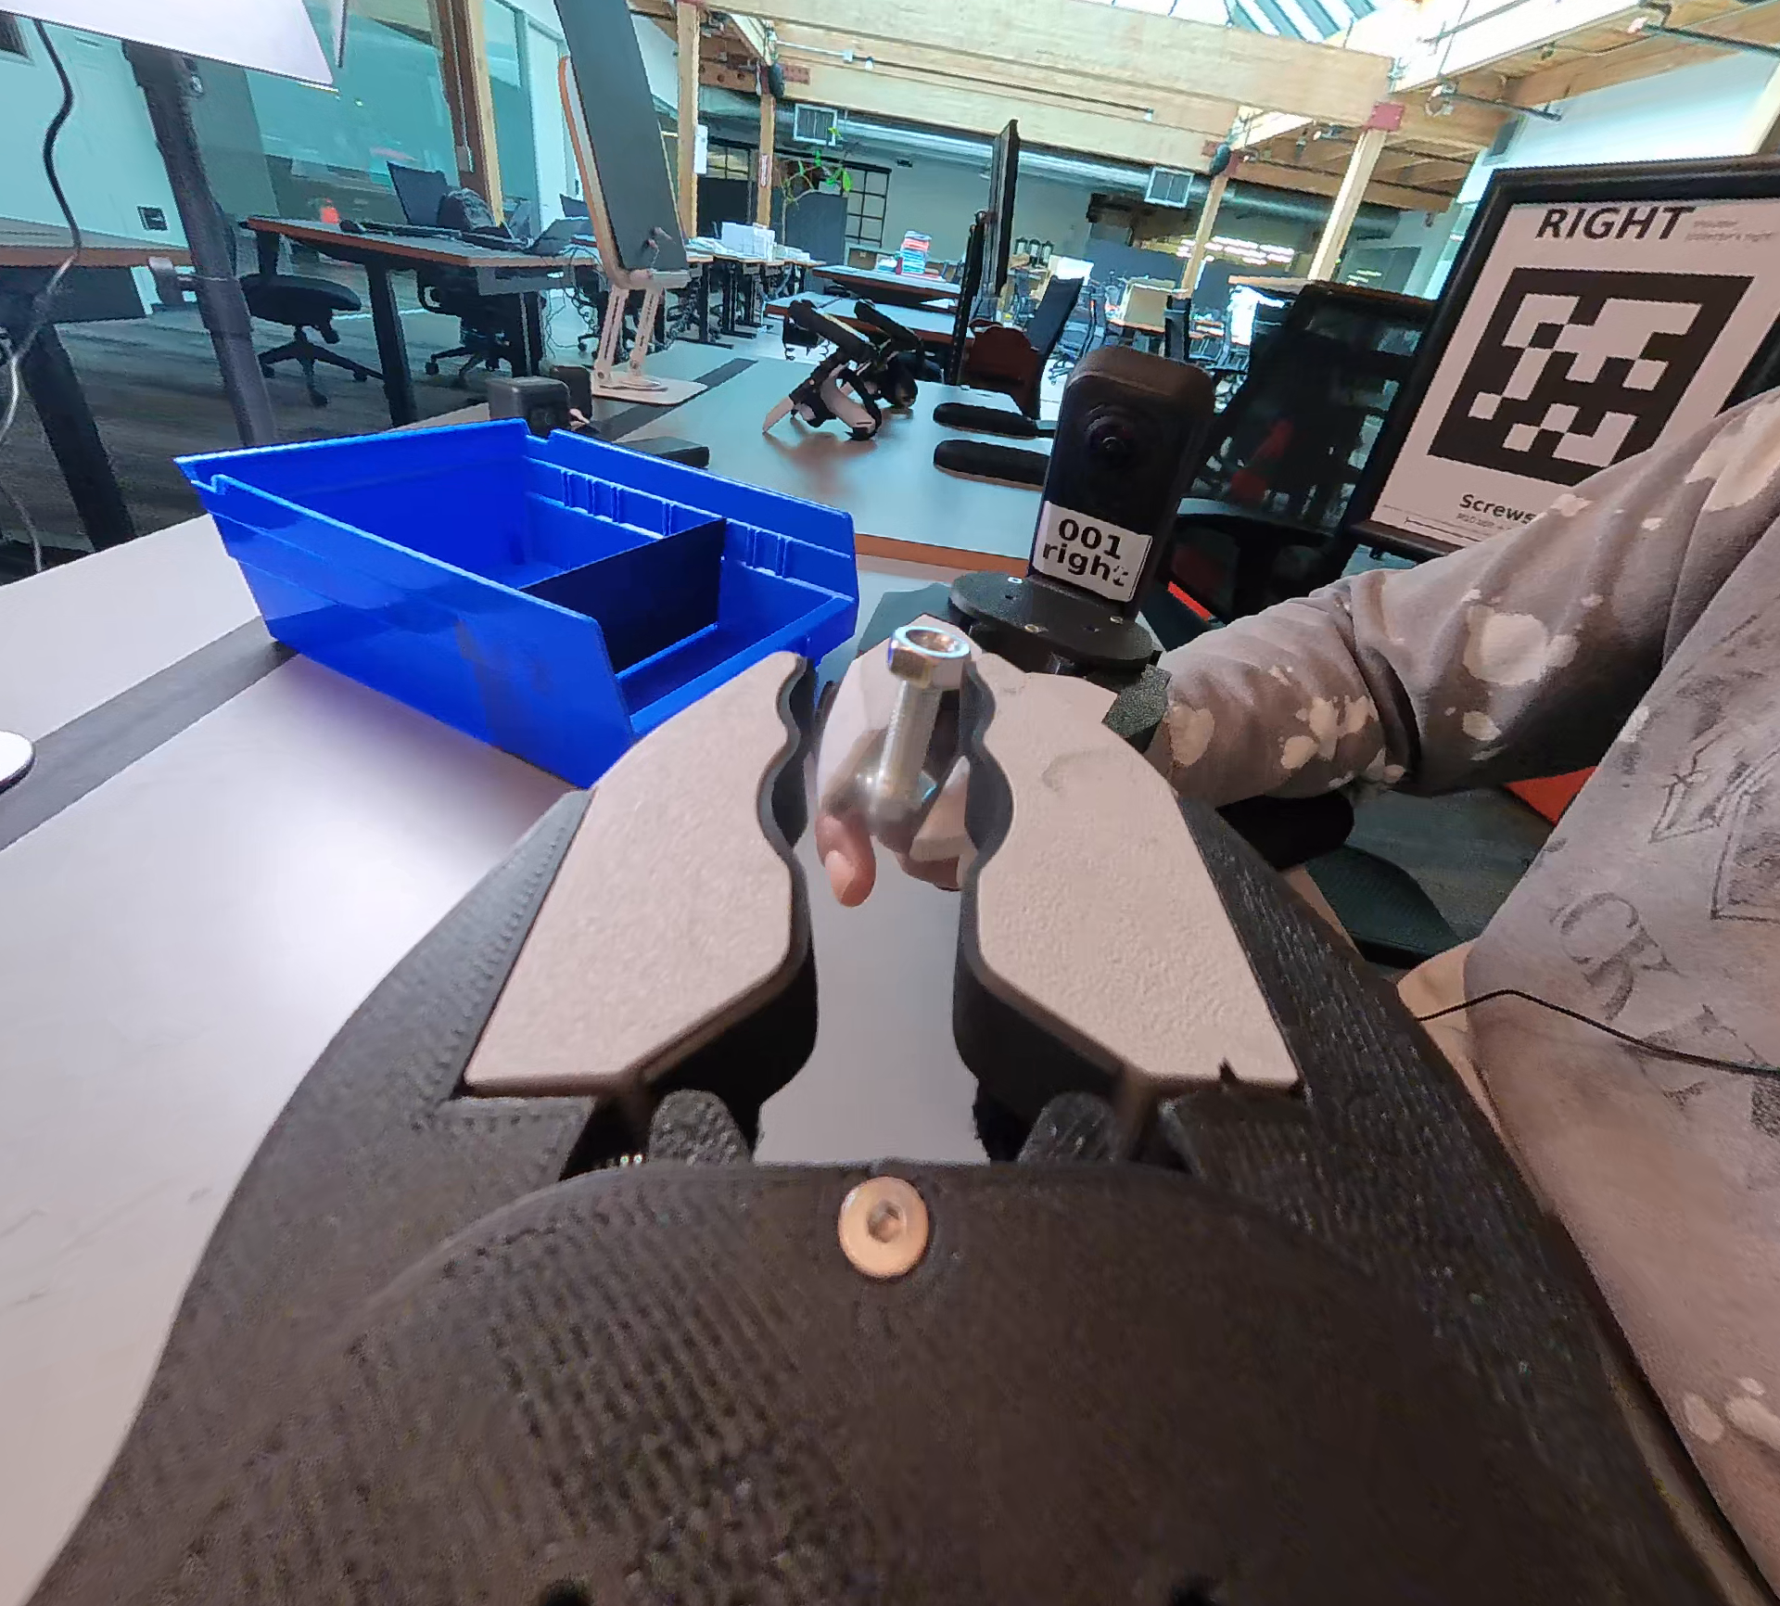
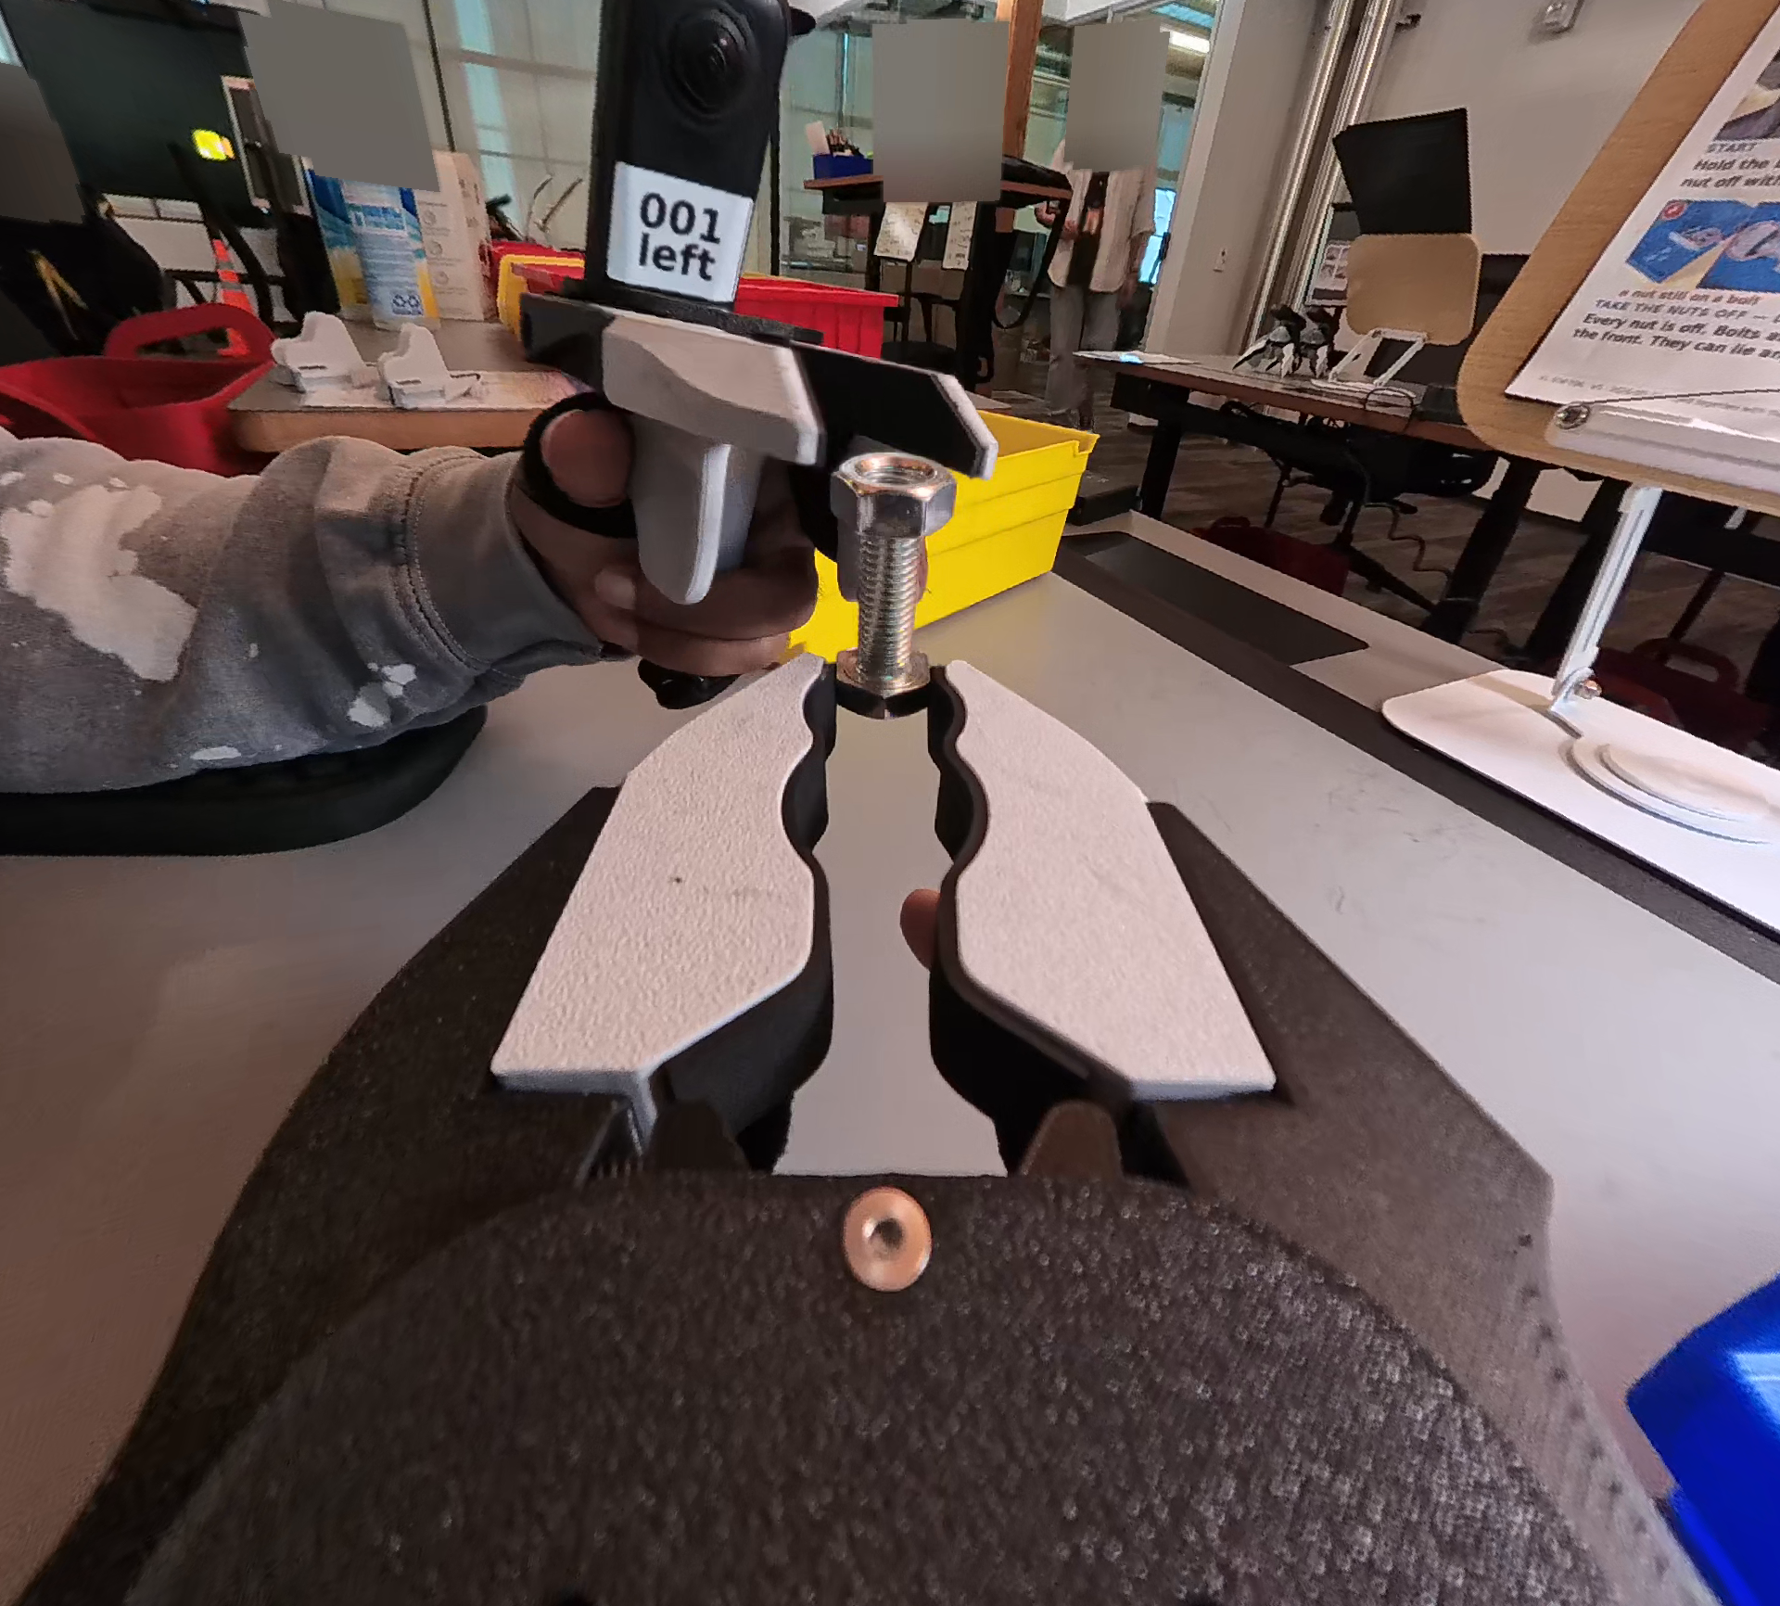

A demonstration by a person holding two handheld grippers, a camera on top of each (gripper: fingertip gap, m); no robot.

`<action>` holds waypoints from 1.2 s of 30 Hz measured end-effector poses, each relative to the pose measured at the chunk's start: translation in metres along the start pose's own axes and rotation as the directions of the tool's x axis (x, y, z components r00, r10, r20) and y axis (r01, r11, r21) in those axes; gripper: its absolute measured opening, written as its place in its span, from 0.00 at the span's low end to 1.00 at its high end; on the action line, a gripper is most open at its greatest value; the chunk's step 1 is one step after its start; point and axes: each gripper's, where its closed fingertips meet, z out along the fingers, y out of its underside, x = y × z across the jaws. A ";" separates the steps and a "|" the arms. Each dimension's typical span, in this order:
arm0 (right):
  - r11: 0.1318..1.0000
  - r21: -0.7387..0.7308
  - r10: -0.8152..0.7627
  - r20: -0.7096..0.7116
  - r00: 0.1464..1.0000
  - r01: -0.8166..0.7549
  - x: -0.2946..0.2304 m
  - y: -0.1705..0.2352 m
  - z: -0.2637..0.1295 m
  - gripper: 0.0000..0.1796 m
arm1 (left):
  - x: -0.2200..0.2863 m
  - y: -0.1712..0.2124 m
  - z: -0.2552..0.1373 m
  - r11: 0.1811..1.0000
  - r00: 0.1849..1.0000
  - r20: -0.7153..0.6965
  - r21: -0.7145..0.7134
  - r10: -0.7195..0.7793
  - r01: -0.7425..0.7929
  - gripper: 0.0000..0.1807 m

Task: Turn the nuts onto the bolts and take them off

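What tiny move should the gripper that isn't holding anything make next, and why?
Probably lower the left gripper a little and close it on the nut. The right gripper pinches the bolt by its head, and the nut sits at the bolt's top end, not gripped.

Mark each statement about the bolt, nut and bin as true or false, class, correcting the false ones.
1. The right gripper grips the bolt by its head. True.
2. The nut sits at the threaded end, far from the head. True.
3. The bolt lies flat on the table. False: it is held upright, off the table.
4. The blue bin is piled with nuts. False: the visible interior shows only a dark divider.
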 end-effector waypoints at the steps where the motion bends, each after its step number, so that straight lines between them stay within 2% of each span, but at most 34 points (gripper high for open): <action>1: 1.000 -0.006 -0.003 -0.004 1.000 0.003 0.000 0.001 0.001 0.10 | 0.001 0.002 0.003 1.000 1.000 0.002 -0.008 0.006 -0.006 0.17; 4: 1.000 0.000 -0.004 0.000 1.000 0.004 -0.001 0.000 0.000 0.10 | 0.001 0.005 0.006 1.000 1.000 0.008 -0.026 0.012 -0.012 0.17; 8: 1.000 0.025 -0.003 0.002 1.000 0.003 0.000 -0.006 -0.002 0.10 | -0.011 -0.005 -0.007 0.999 0.999 0.052 0.029 -0.015 0.013 0.14; 14: 1.000 0.002 0.000 -0.005 1.000 0.000 0.000 -0.001 0.000 0.10 | 0.003 0.002 0.005 1.000 1.000 0.005 -0.001 -0.001 0.001 0.17; 16: 1.000 0.003 -0.006 -0.005 1.000 0.006 -0.001 -0.002 0.000 0.10 | 0.002 0.006 0.009 0.999 1.000 0.026 -0.030 0.017 -0.016 0.17; 21: 0.999 0.045 0.007 0.000 1.000 -0.007 0.002 -0.010 -0.005 0.10 | -0.016 -0.003 -0.005 1.000 0.995 0.102 0.022 -0.010 0.008 0.14; 28: 1.000 0.024 0.003 -0.013 1.000 -0.003 0.002 -0.005 -0.002 0.10 | 0.000 0.000 0.005 1.000 0.999 0.034 0.014 -0.018 0.018 0.17; 36: 0.996 0.082 0.017 0.005 1.000 -0.017 0.002 -0.016 -0.007 0.10 | -0.015 -0.007 -0.006 0.999 0.995 0.096 0.042 -0.035 0.031 0.14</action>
